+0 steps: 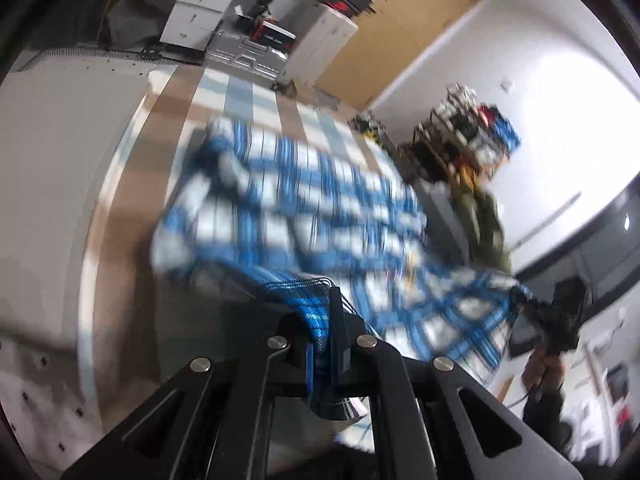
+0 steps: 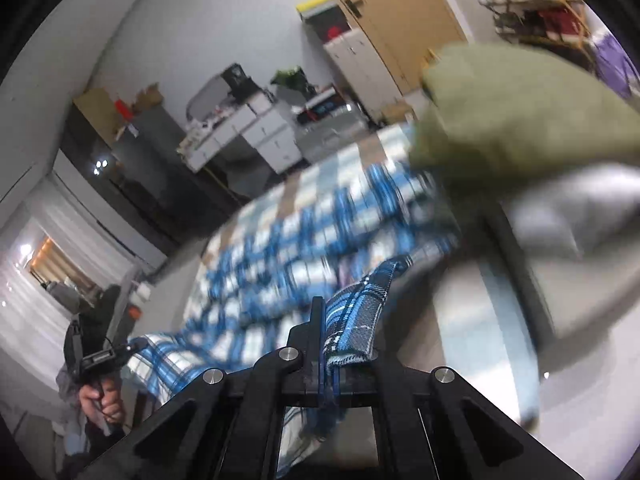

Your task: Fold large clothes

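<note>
A large blue-and-white plaid garment (image 1: 304,208) lies across the checked table cover, blurred by motion. In the left wrist view my left gripper (image 1: 330,320) is shut on a bunched edge of this plaid cloth, which hangs down between the fingers. My right gripper (image 2: 324,336) is likewise shut on another corner of the plaid garment (image 2: 280,240), whose hem folds over its right finger. Each gripper shows in the other's view: the right one (image 1: 560,316) at the cloth's far corner, the left one (image 2: 100,360) held by a hand. The cloth sags between the two grips.
An olive-green garment (image 2: 520,116) and a grey one (image 2: 568,216) lie at the right of the table. The table cover (image 1: 256,96) has brown and pale blue checks. White drawer units (image 1: 200,12), a wooden door (image 1: 408,24) and a cluttered rack (image 1: 468,132) stand behind.
</note>
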`<state>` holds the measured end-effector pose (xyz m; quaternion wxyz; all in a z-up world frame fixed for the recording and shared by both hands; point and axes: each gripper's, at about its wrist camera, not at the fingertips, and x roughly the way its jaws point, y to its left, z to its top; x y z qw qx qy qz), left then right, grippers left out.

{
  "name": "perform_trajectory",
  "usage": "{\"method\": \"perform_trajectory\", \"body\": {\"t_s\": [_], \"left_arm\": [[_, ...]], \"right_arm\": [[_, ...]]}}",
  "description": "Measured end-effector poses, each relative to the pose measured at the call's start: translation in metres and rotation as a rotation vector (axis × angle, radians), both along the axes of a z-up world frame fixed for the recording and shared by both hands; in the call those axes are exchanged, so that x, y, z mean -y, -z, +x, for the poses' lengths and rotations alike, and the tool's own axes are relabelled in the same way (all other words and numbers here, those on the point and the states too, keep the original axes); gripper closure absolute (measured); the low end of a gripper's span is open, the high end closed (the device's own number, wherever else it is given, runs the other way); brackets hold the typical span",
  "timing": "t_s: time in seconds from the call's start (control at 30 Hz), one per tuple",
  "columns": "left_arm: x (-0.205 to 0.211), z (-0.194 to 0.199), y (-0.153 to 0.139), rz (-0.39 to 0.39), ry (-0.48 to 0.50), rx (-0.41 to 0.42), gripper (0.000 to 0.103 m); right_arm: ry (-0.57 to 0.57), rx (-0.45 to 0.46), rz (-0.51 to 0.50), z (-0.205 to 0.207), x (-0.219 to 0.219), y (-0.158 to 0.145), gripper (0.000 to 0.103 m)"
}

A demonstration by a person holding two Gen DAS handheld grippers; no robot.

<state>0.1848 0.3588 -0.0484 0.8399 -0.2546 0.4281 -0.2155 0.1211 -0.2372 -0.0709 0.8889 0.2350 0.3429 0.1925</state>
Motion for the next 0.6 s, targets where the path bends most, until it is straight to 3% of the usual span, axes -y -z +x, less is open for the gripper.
{"method": "perform_trajectory", "body": {"t_s": [0.1,0.2,0.3,0.4,0.43,0.47,0.5,0.57,0.6], "left_arm": [[-0.006,0.051,-0.005,-0.085,-0.025,-0.034,0.103],[-0.013,0.092,0.004,-0.128,-0.046,-0.113,0.103],[-0.018,0.12,0.018,-0.11,-0.065,-0.181,0.103],[-0.021,0.138,0.033,-0.04,-0.086,-0.246,0.102],[-0.022,0.142,0.038,0.003,-0.091,-0.278,0.096],[-0.022,0.145,0.043,0.049,-0.095,-0.314,0.082],[-0.025,0.145,0.044,0.071,-0.106,-0.326,0.075],[-0.036,0.14,0.036,0.09,-0.157,-0.288,0.051],[-0.041,0.136,0.029,0.097,-0.176,-0.267,0.045]], "right_arm": [[0.018,0.032,0.004,0.047,-0.005,-0.027,0.1],[0.045,0.001,-0.012,0.095,-0.009,-0.04,0.098],[0.049,-0.057,-0.056,0.143,-0.017,-0.045,0.098],[0.061,-0.137,-0.126,0.188,-0.028,-0.039,0.097],[0.066,-0.173,-0.158,0.204,-0.032,-0.034,0.096],[0.077,-0.2,-0.188,0.214,-0.033,-0.028,0.093],[0.096,-0.223,-0.224,0.225,-0.034,-0.022,0.084],[0.104,-0.252,-0.281,0.239,-0.037,-0.011,0.065],[0.107,-0.252,-0.292,0.241,-0.035,-0.008,0.059]]}}
